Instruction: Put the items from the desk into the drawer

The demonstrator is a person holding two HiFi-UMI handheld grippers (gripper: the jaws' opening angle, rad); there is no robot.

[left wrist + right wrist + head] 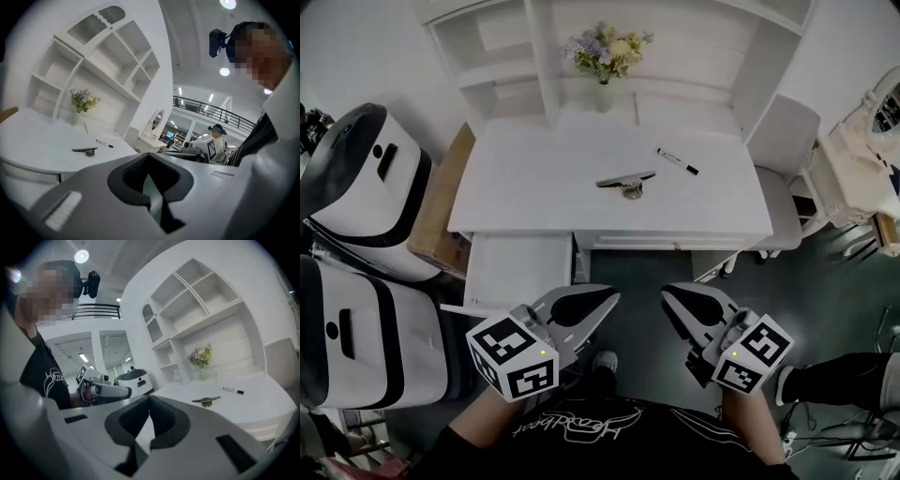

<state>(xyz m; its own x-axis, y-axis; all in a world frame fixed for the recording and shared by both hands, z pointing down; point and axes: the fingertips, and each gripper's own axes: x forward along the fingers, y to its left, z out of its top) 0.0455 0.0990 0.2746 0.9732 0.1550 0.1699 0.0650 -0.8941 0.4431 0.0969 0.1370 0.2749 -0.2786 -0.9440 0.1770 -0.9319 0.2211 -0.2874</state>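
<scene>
Desk [525, 187]: white, flower vase [605, 86] at its back edge
Marker [677, 161]: right of centre
Metal clip [626, 180]: centre, near the marker
Left gripper [612, 297]: jaws together, empty, off the front edge
Right gripper [667, 292]: jaws together, empty, alongside

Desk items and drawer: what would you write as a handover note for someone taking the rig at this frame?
Grippers: the left gripper and right gripper are both shut and empty, held low near the body, short of the desk.
Things: the marker and metal clip lie apart on the desk top. The drawer under the desk edge looks closed.
Done: nothing.
Left: open the drawer, then put the marker and clip inside.
</scene>
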